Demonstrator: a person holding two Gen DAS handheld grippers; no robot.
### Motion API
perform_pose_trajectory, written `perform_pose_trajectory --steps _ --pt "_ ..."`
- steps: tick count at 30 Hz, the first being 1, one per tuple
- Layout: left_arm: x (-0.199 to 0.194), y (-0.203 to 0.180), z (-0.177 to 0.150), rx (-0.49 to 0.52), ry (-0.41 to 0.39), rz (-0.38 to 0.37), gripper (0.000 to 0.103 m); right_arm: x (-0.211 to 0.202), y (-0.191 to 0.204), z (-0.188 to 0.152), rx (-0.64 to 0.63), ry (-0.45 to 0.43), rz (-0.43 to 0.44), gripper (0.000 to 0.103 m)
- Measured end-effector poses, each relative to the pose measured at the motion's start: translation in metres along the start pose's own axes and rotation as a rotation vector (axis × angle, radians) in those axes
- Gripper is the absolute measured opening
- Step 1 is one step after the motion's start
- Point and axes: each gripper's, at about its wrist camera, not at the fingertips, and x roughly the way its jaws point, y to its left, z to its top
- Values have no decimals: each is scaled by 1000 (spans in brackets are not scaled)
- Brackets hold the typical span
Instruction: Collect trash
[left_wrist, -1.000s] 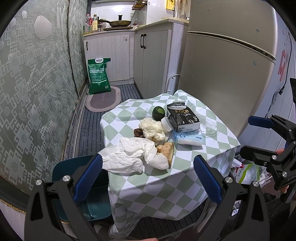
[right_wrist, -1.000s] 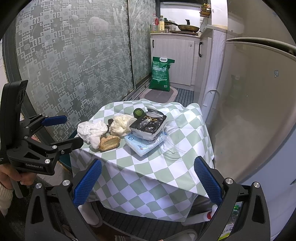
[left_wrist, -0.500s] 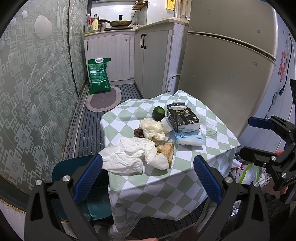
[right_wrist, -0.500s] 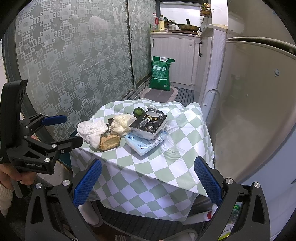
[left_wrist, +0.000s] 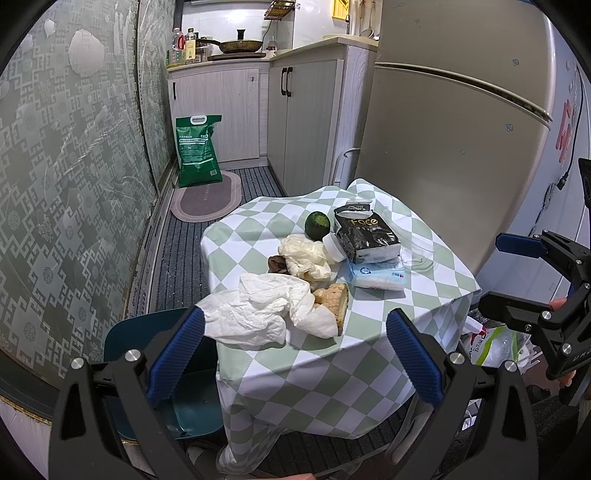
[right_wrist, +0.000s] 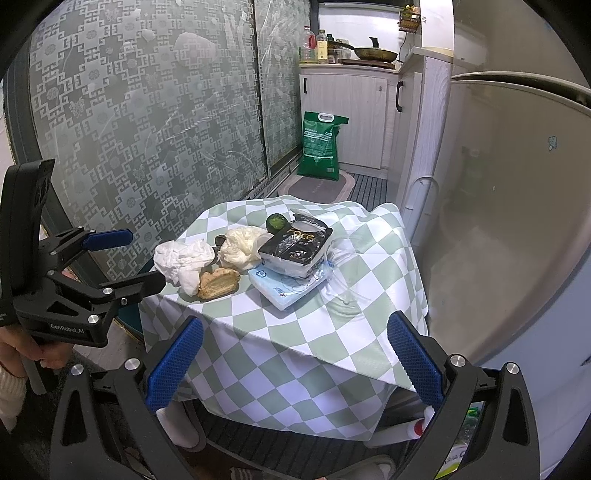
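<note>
Just ahead of my left tongs (left_wrist: 291, 347), spread wide and empty, the crumpled white tissue (left_wrist: 258, 310) sprawls over the table's (left_wrist: 424, 291) near edge, long axis crosswise. Farther right, my right tongs (right_wrist: 291, 354) gape empty too, so left's nearer.

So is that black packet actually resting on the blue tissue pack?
Touching. The right wrist view shows the black packet lying on top of the blue tissue pack, no gap between them.

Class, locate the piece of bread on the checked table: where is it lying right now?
The piece of bread lies near the table's front edge, touching the crumpled white tissue on its left, with the blue tissue pack to its right.
</note>
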Motion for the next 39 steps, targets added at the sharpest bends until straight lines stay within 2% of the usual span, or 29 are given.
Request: perform_pose_trajectory --steps 19,24,28,30,34,37,39 --pt "1 0 -1 -1 -1 4 100 -2 -2 -1 8 -3 -2 100" --pt "2 5 -2 -15 -13 28 100 -4 -6 -1 22 2 -19 100" --pt "-1 12 -1 -19 -64 54 100 -8 -12 2 45 -5 -38 100" --pt "0 12 0 -21 -30 56 100 -11 -11 5 53 -9 -52 100" --pt "1 8 0 20 26 43 100 -21 -8 15 58 -48 -13 100" --pt "9 9 0 41 48 15 100 -18 -7 20 48 -41 13 100" --pt "12 12 1 53 57 23 95 -12 -4 22 28 -26 15 98"
